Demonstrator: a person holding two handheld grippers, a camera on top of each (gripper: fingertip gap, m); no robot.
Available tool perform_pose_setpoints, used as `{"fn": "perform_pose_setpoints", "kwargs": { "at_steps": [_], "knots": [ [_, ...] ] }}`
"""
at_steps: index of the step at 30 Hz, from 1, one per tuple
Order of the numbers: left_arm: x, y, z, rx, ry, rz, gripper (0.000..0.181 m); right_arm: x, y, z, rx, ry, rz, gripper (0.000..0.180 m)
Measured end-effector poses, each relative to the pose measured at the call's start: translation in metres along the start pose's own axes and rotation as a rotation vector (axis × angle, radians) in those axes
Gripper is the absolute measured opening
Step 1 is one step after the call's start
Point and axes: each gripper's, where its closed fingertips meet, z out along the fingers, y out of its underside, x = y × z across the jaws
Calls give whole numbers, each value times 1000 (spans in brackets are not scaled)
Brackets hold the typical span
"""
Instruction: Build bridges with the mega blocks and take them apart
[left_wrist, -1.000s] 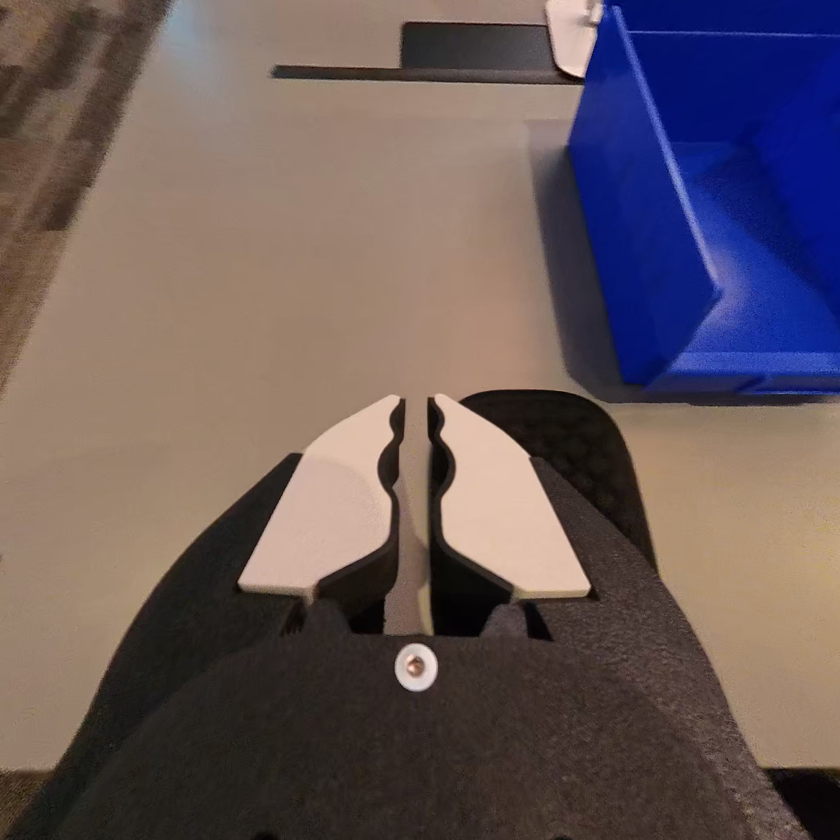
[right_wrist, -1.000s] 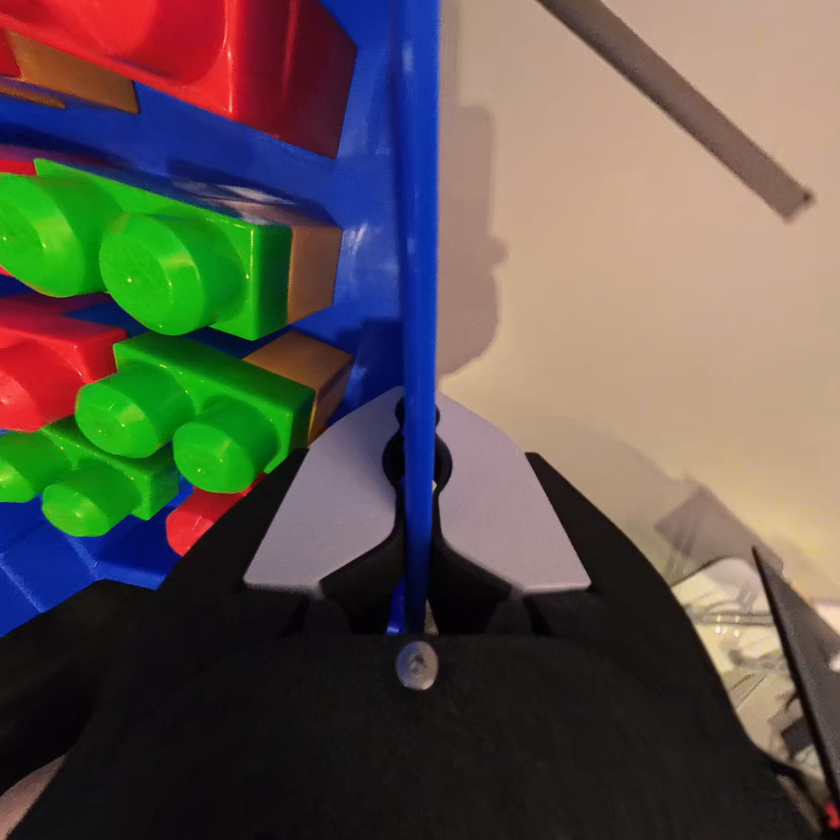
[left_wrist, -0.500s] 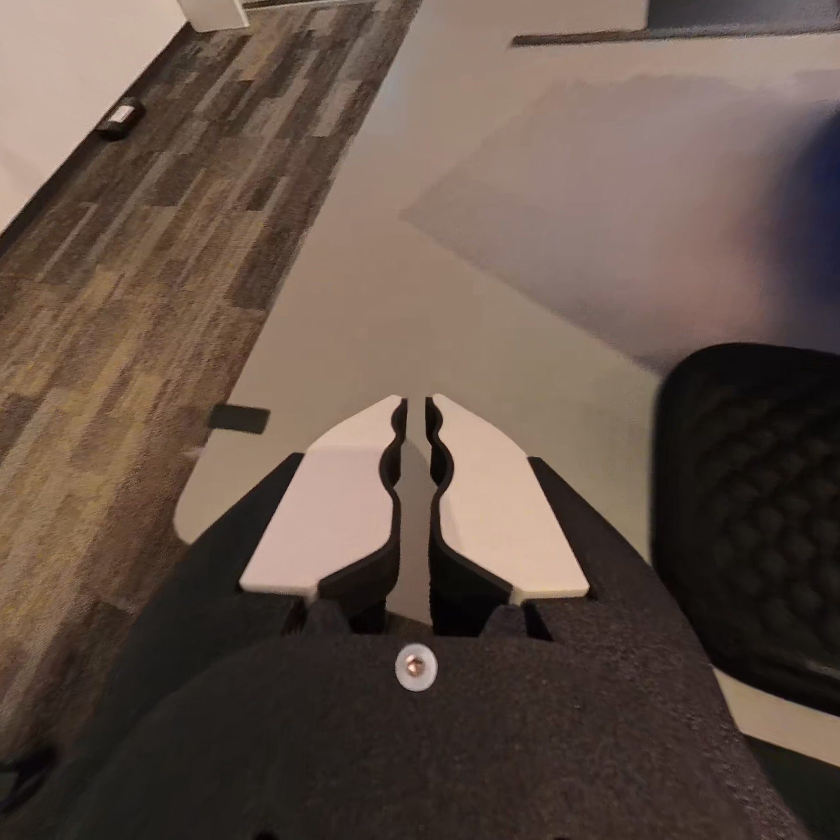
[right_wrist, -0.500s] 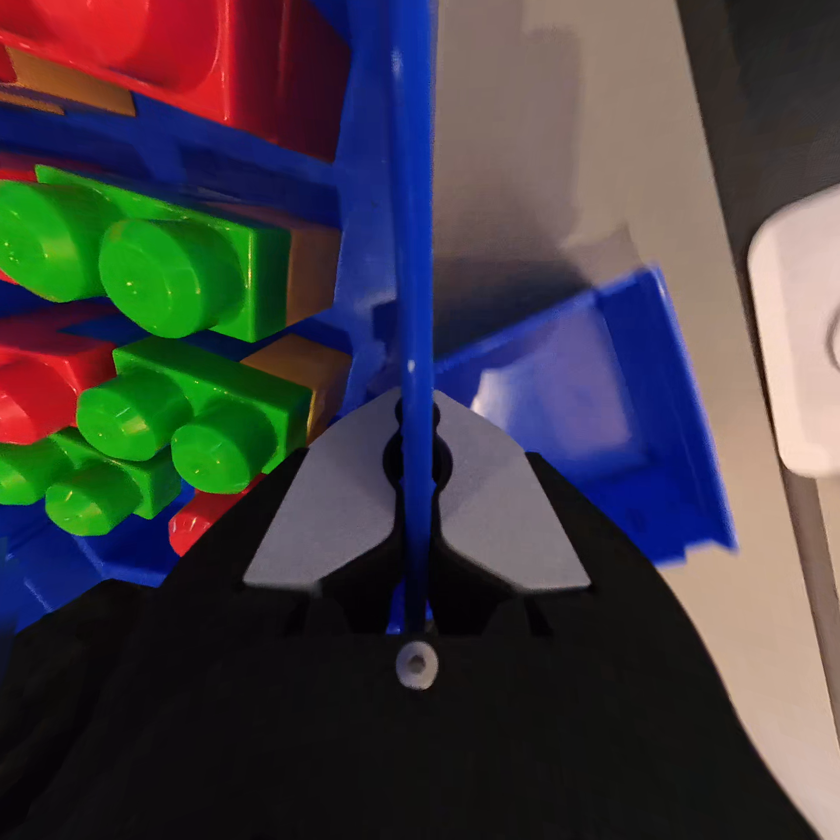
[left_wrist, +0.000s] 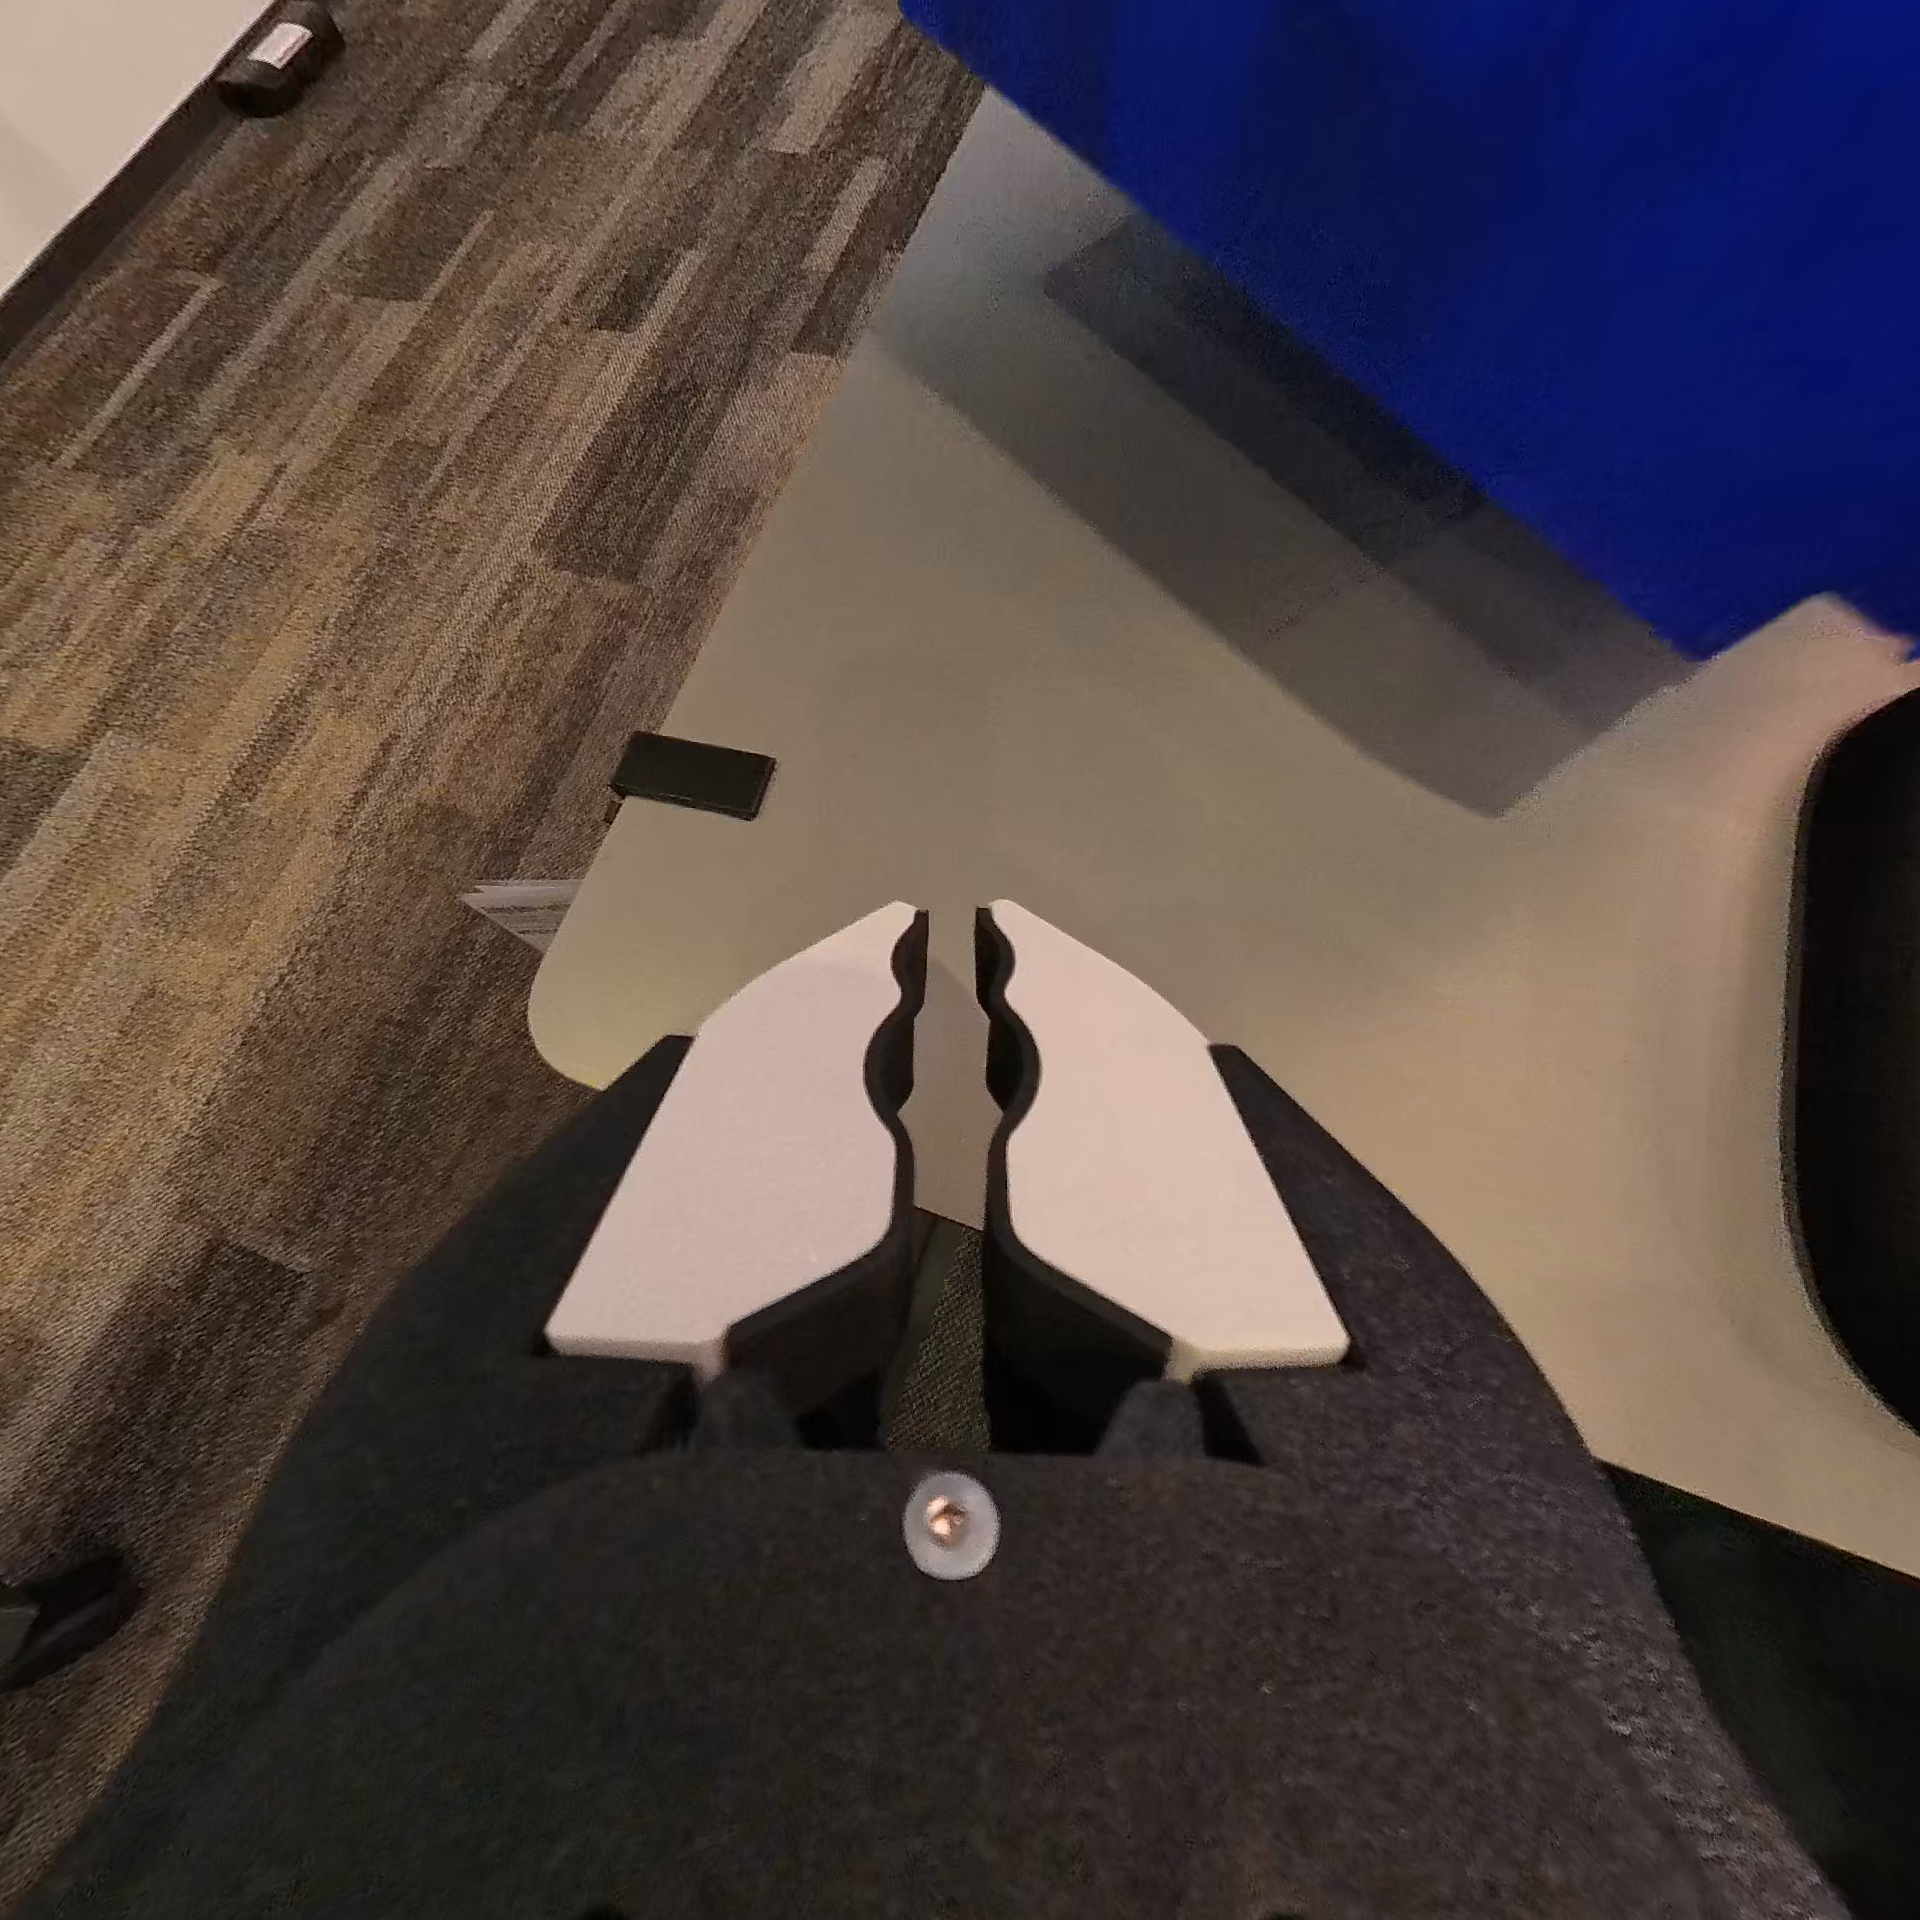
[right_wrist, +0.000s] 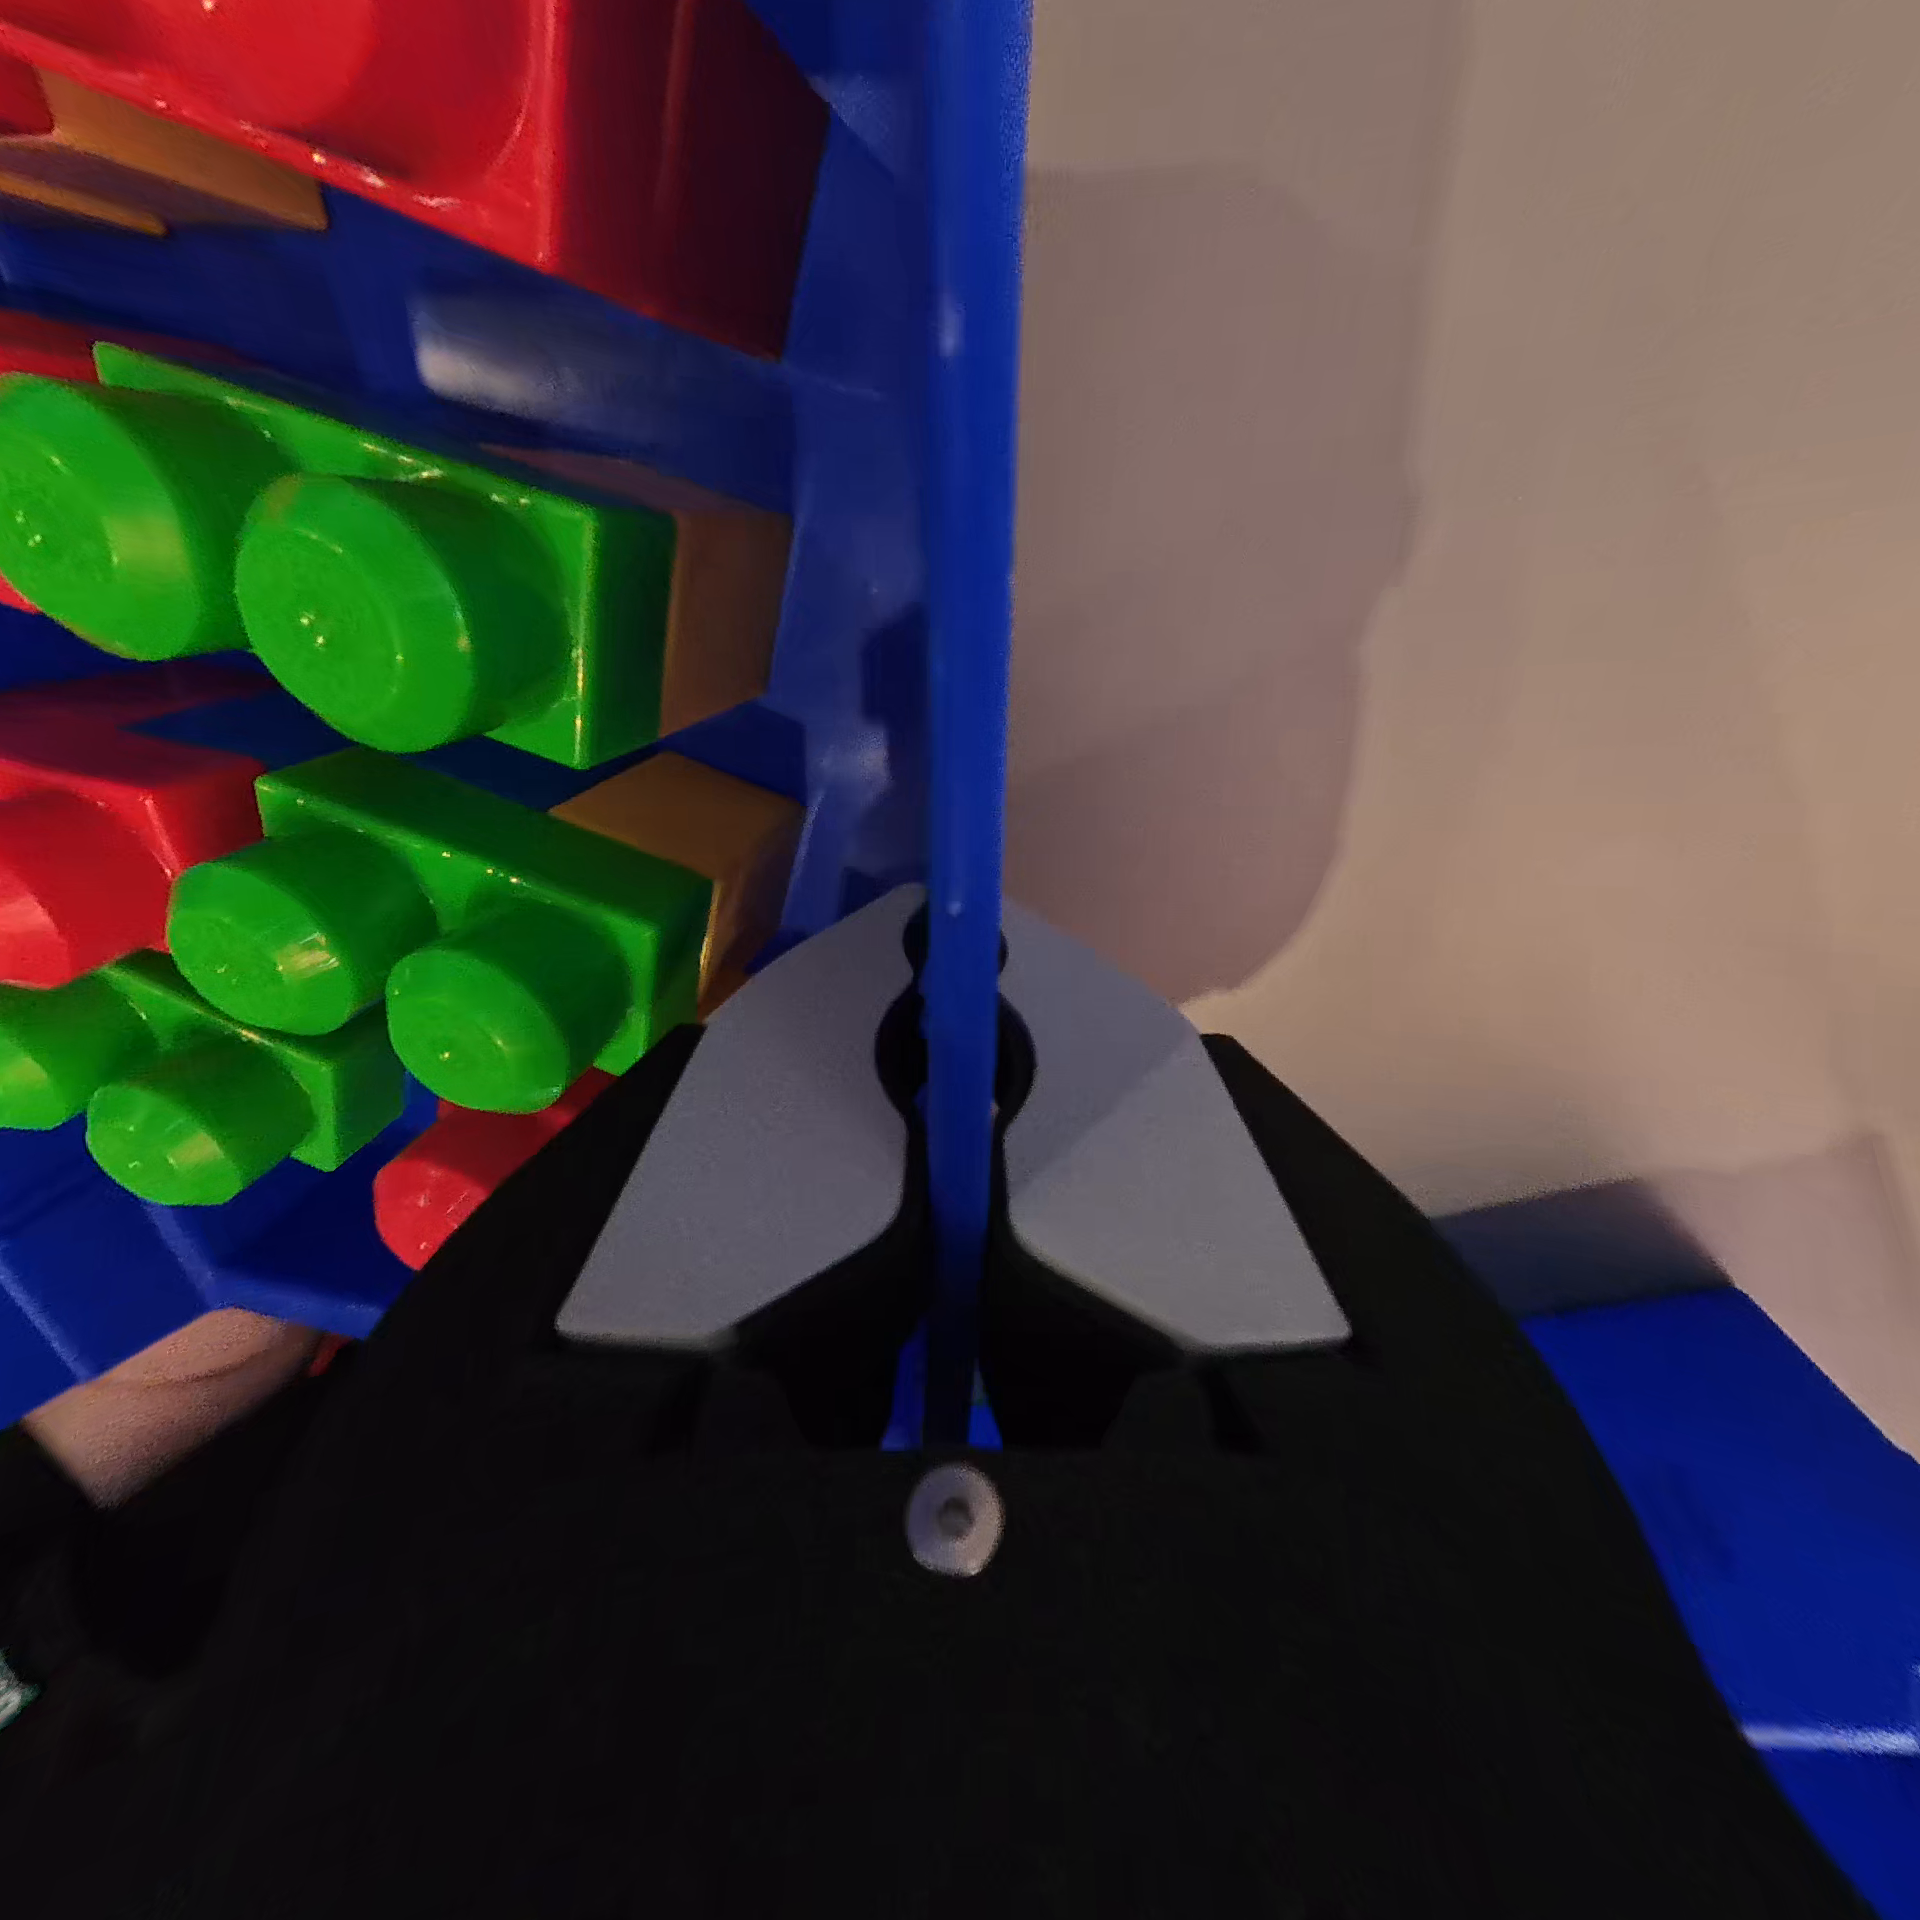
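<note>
My right gripper (right_wrist: 961, 904) is shut on the thin side wall of a blue bin (right_wrist: 971, 520). The bin is tipped, and its inside fills the left of the right wrist view. In it lie several green mega blocks (right_wrist: 416, 613), red blocks (right_wrist: 468, 114) and an orange block (right_wrist: 717, 831). The same bin shows blurred in the left wrist view (left_wrist: 1507, 260), raised over the beige table (left_wrist: 1039, 727) with its shadow beneath. My left gripper (left_wrist: 945, 920) is empty over the table's near corner, its jaws closed to a narrow slit.
A second blue bin (right_wrist: 1766, 1558) lies at the lower right of the right wrist view. A black mesh chair (left_wrist: 1860, 1039) is at the right edge. Patterned carpet floor (left_wrist: 312, 623) lies left of the table's rounded corner, with a small black device (left_wrist: 281, 73) on it.
My left gripper has swung left, from the table and the empty bin to the table corner and floor. The bin in my right gripper has moved over the table; the second bin slid to lower right.
</note>
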Motion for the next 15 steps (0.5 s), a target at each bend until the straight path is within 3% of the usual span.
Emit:
{"fn": "perform_pose_setpoints", "kwargs": {
  "at_steps": [8, 15],
  "knots": [
    [16, 12, 8, -7, 88, -38, 16, 13, 8, 35, -37, 21, 61, 5],
    [63, -11, 7, 70, 215, -10, 21, 21, 14, 43, -45, 63, 69, 5]
  ]
}}
